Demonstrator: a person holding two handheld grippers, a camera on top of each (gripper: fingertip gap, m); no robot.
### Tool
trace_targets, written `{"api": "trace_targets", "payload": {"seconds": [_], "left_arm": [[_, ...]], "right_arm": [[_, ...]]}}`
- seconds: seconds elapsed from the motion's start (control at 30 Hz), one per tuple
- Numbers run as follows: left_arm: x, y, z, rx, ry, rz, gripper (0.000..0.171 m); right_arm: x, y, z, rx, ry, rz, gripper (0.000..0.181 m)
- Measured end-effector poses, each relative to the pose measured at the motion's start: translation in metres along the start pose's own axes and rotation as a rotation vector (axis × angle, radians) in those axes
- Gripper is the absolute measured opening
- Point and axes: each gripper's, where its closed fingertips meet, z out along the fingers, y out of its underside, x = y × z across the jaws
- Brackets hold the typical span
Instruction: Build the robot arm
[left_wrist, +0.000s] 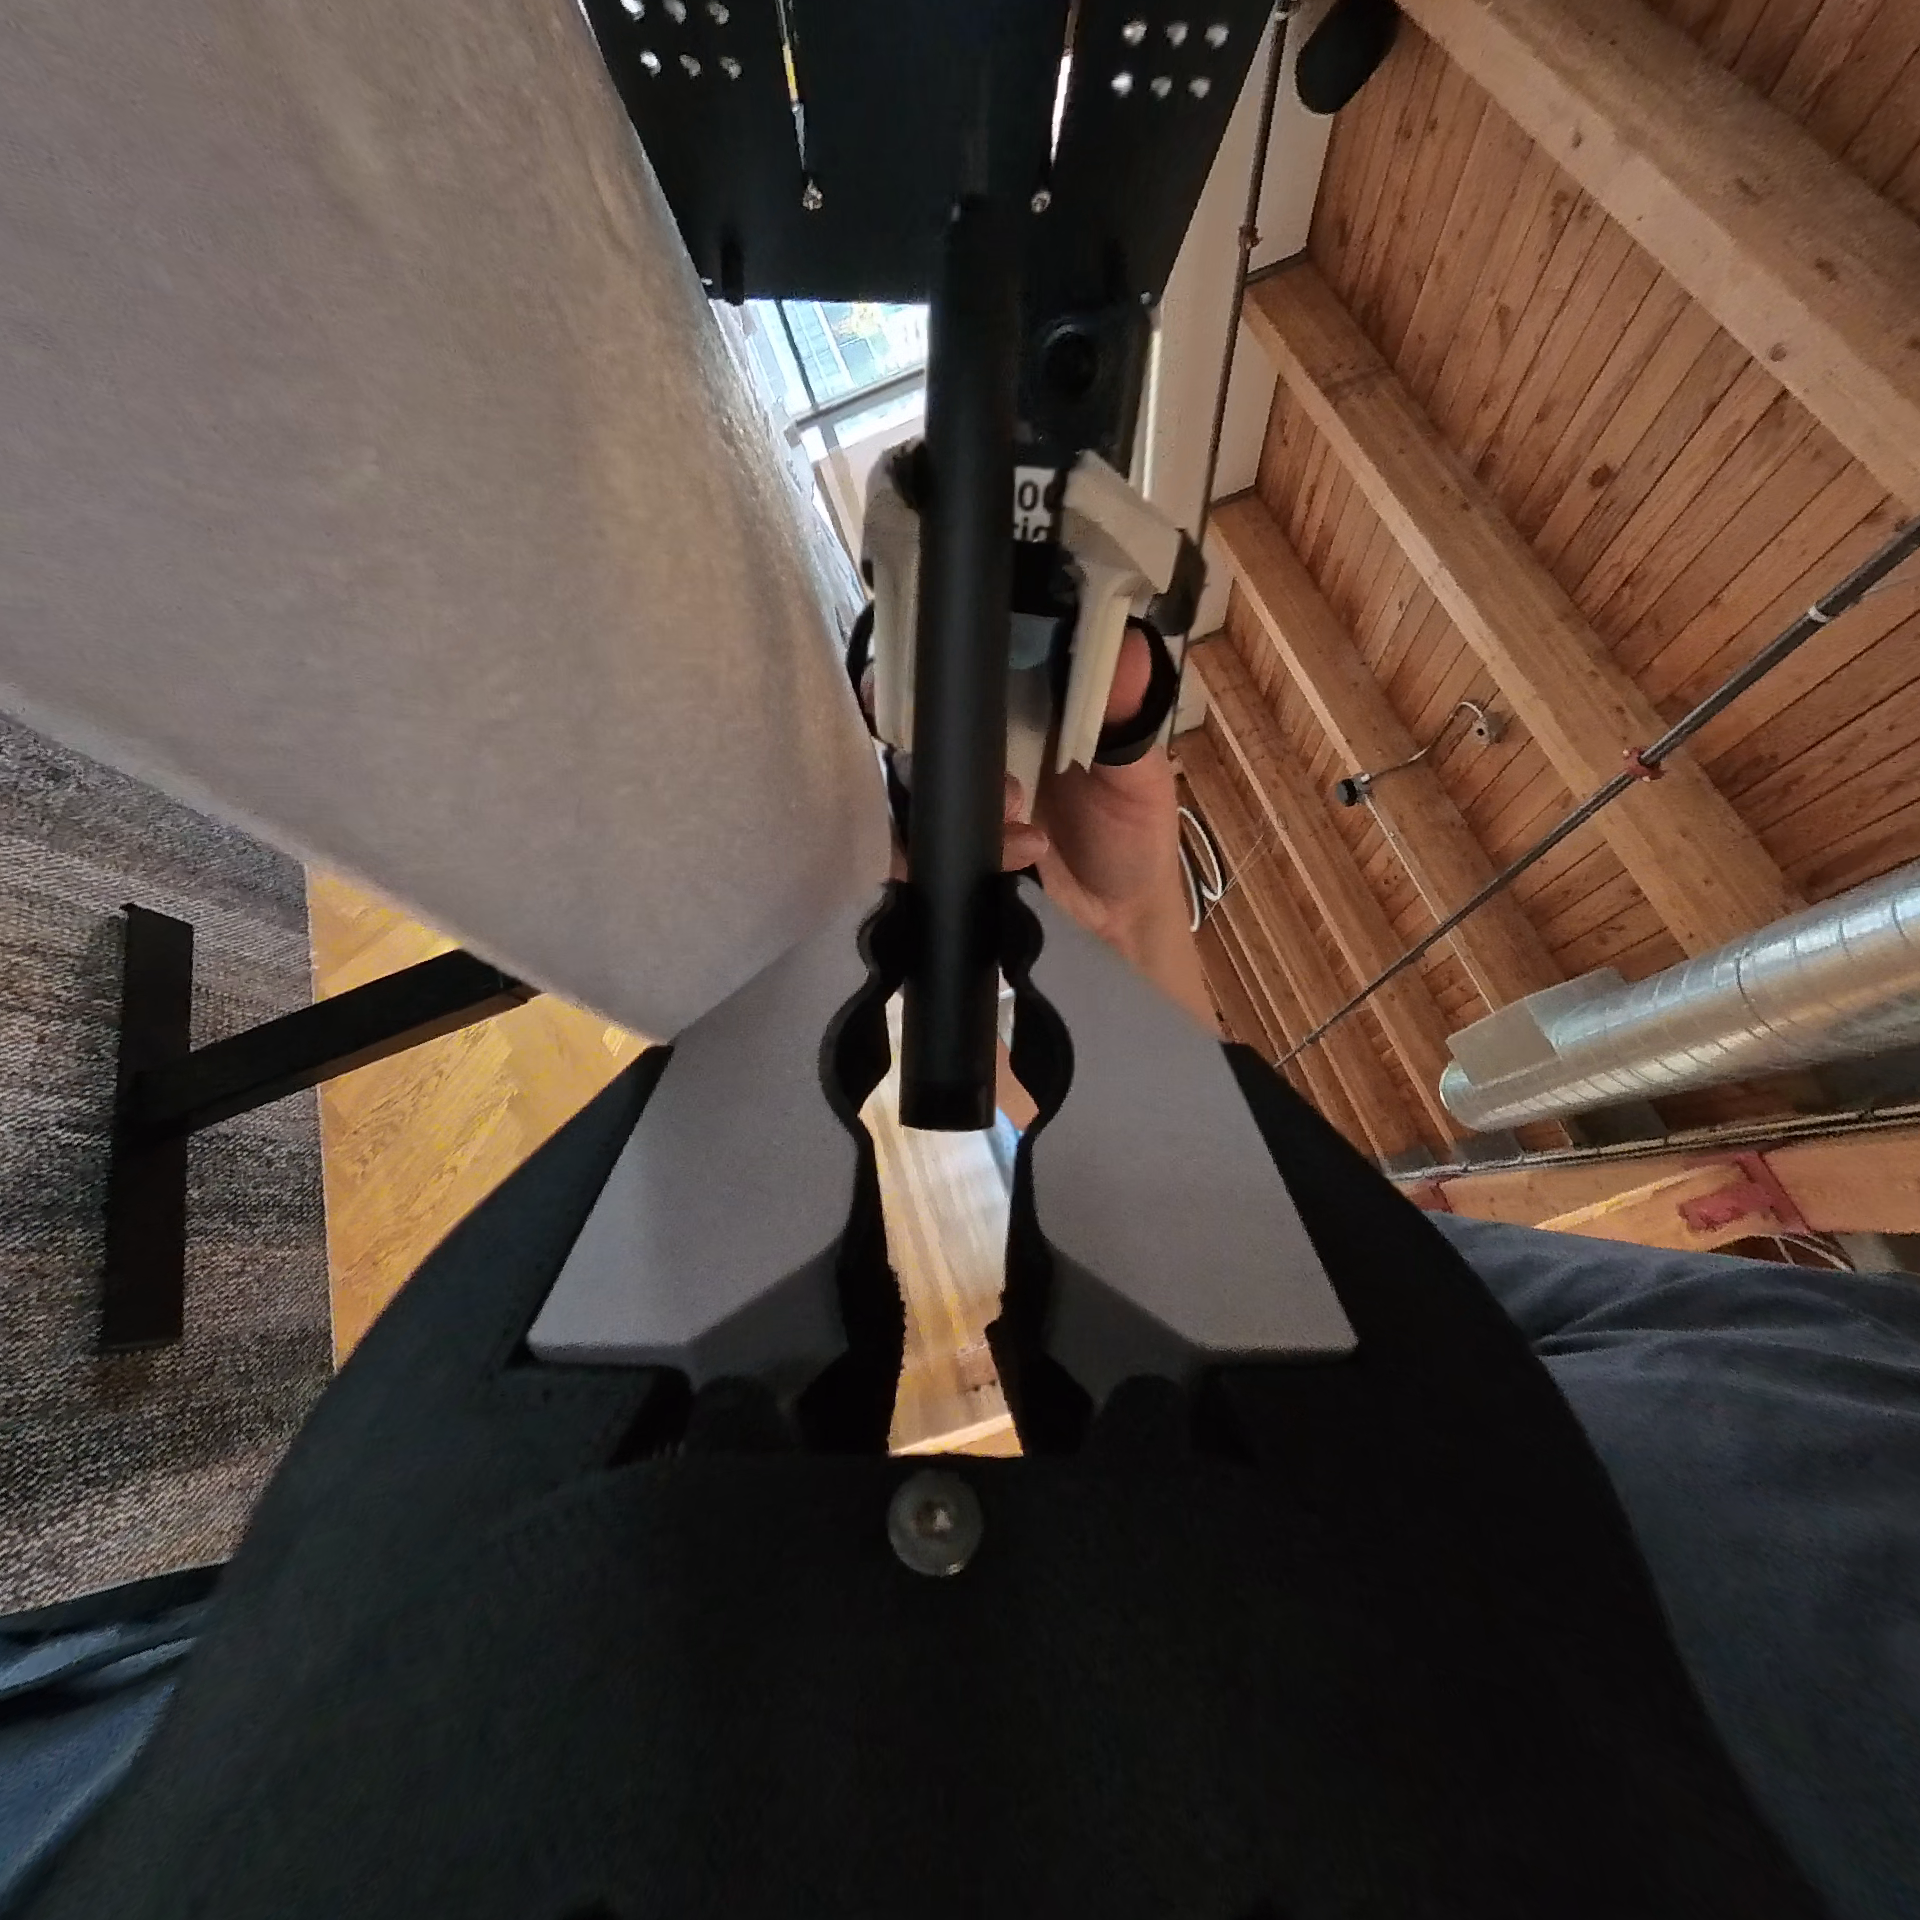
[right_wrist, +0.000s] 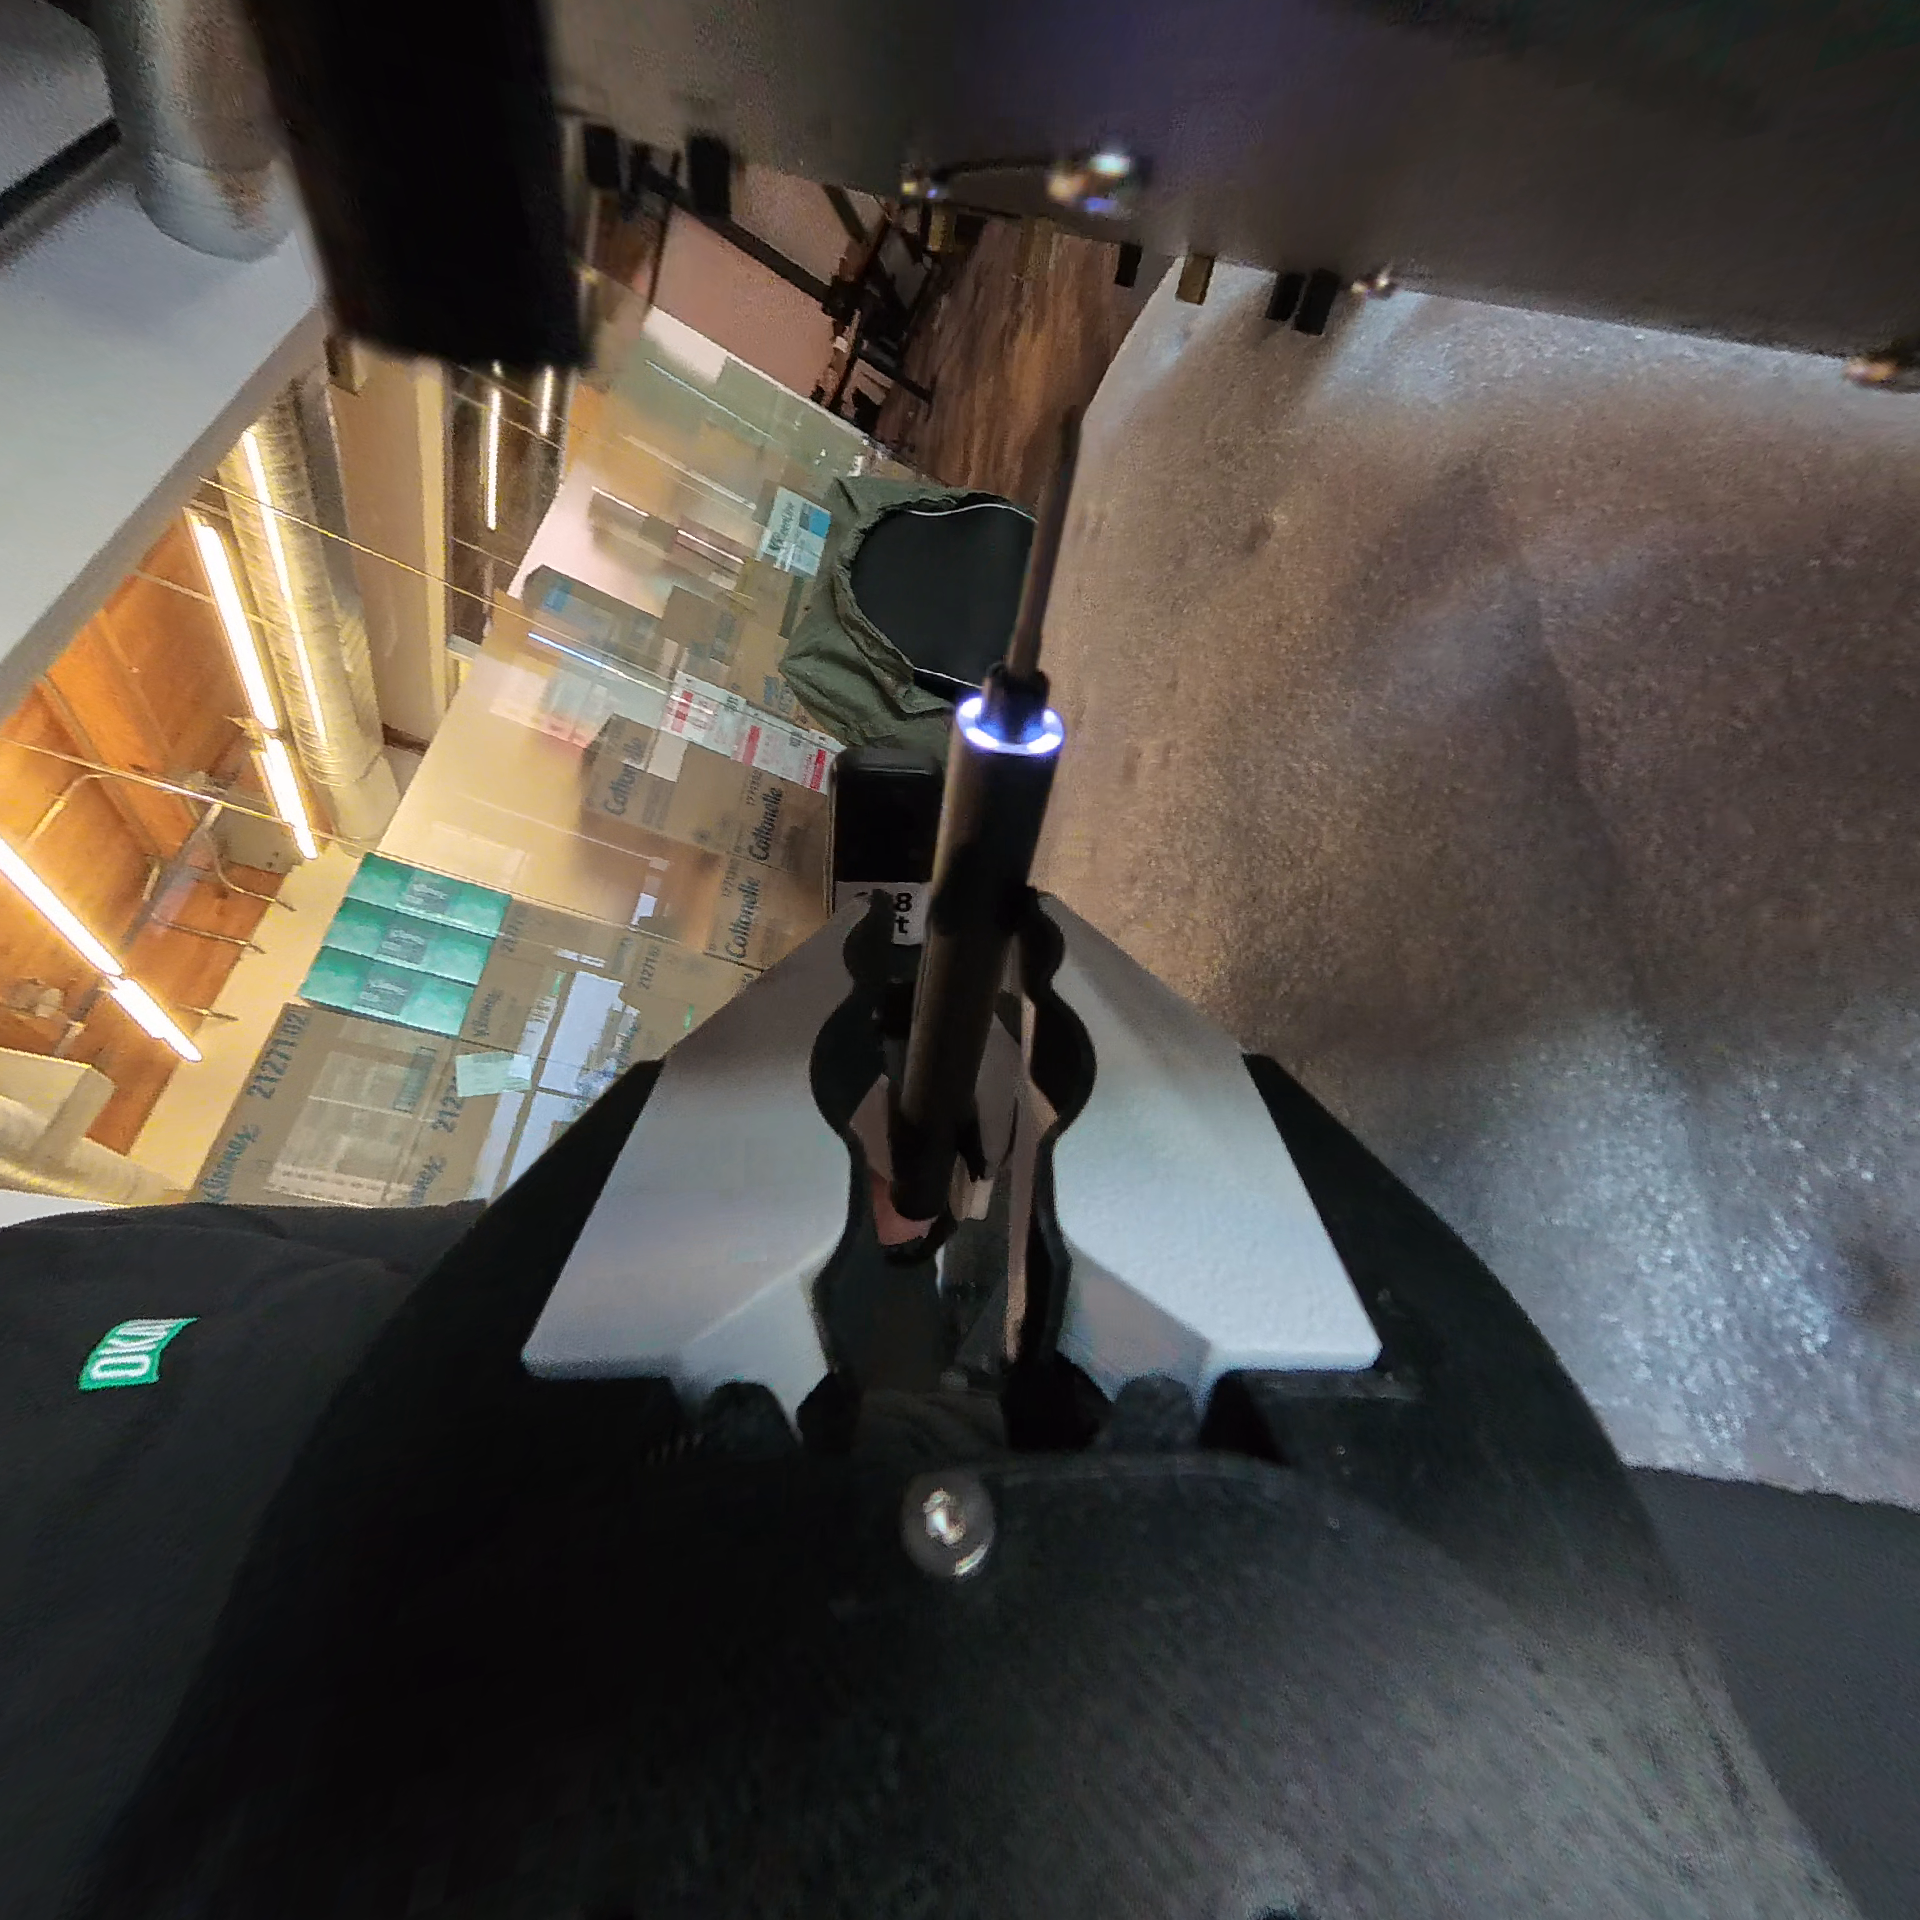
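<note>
In the left wrist view my left gripper (left_wrist: 951, 914) is shut on a long black rod-like tool (left_wrist: 956, 623), with its blunt end inside the jaws. The rod runs up past the other white gripper (left_wrist: 1101, 582), held by a hand (left_wrist: 1101, 831), toward a black perforated bracket (left_wrist: 883, 135). In the right wrist view my right gripper (right_wrist: 961, 935) is shut on a black pen-shaped screwdriver (right_wrist: 977, 883) with a lit ring (right_wrist: 1008, 727). Its thin bit (right_wrist: 1049, 551) points along a grey foam-like surface (right_wrist: 1455, 727). I cannot tell whether both hold the same tool.
A grey felt panel (left_wrist: 364, 468) fills the left. A wood ceiling with a metal duct (left_wrist: 1714, 997), grey carpet (left_wrist: 104, 1039) and a black T-shaped foot (left_wrist: 156, 1122) show. A grey panel with screws (right_wrist: 1101, 177) hangs above; cardboard boxes (right_wrist: 675, 800) and a green jacket (right_wrist: 894, 613) lie beyond. Some 7 cm of space lies between my two pairs of fingers.
</note>
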Motion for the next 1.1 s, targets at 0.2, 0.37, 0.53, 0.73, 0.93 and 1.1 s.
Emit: {"api": "trace_targets", "payload": {"seconds": [0.2, 0.37, 0.53, 0.73, 0.93, 1.1], "left_arm": [[-0.002, -0.003, 0.000, -0.001, -0.009, 0.006, 0.015], [-0.004, -0.007, 0.000, 0.030, 0.004, -0.008, 0.015], [-0.003, -0.008, 0.002, 0.063, 0.029, -0.034, 0.015], [-0.006, -0.007, 0.003, 0.082, 0.023, -0.053, 0.015], [-0.007, -0.005, 0.002, 0.100, 0.006, -0.048, 0.015], [-0.008, -0.004, 0.003, 0.121, 0.004, -0.049, 0.015]], "right_arm": [[0.005, 0.001, -0.003, -0.050, 0.022, -0.032, 0.019], [0.006, -0.001, -0.003, -0.051, 0.029, -0.056, 0.019], [0.007, -0.004, -0.002, -0.040, 0.024, -0.049, 0.016], [0.009, -0.001, 0.000, -0.074, 0.023, -0.032, 0.022], [0.012, 0.001, 0.000, -0.112, 0.039, -0.038, 0.021], [0.011, 0.002, 0.001, -0.121, 0.035, -0.061, 0.022]]}}
